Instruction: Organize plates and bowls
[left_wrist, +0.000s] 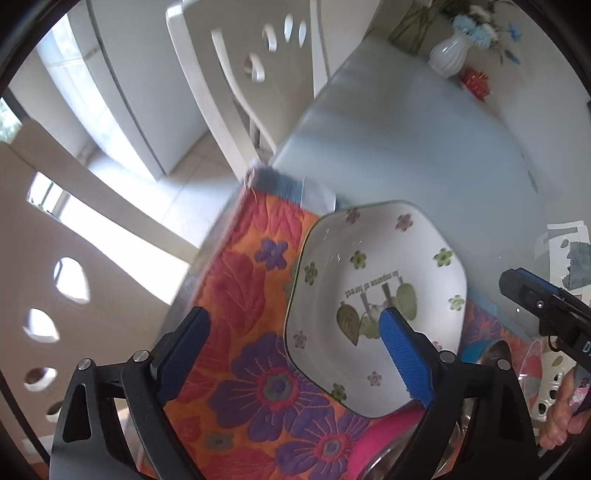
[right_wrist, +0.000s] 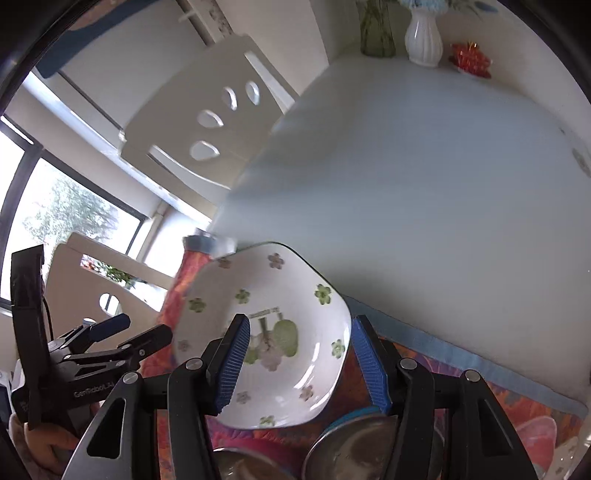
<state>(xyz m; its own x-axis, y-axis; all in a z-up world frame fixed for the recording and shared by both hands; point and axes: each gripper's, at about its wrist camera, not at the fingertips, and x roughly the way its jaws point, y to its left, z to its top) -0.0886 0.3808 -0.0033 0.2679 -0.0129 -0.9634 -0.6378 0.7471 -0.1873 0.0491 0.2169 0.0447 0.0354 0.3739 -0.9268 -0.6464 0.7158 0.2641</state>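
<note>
One white, squarish ceramic bowl with green and lilac flower prints (left_wrist: 373, 295) is lying on the orange floral quilted placemat (left_wrist: 236, 295), which is covering the near part of the pale glass table (left_wrist: 424, 147).

The left gripper (left_wrist: 295, 336) is hovering over the placemat with its two blue-padded fingers (left_wrist: 400, 354) spread wide and grasping nothing; one finger is overlapping the bowl's inside in the left wrist view, the other is standing over bare placemat.

The right gripper (right_wrist: 299, 358) is straddling the bowl's (right_wrist: 273, 332) near right rim, one blue finger (right_wrist: 232, 362) inside the bowl and one outside the wall, jaws spread apart and not pinching it.

Two round steel bowls (right_wrist: 354, 446) are sitting just below the bowl at the bottom edge of the right wrist view.

At the table's far end, one white ribbed vase (right_wrist: 423, 35) and one small red ornament (right_wrist: 471, 59) are standing. Two white cut-out chairs (right_wrist: 207, 118) are showing beside the table.
</note>
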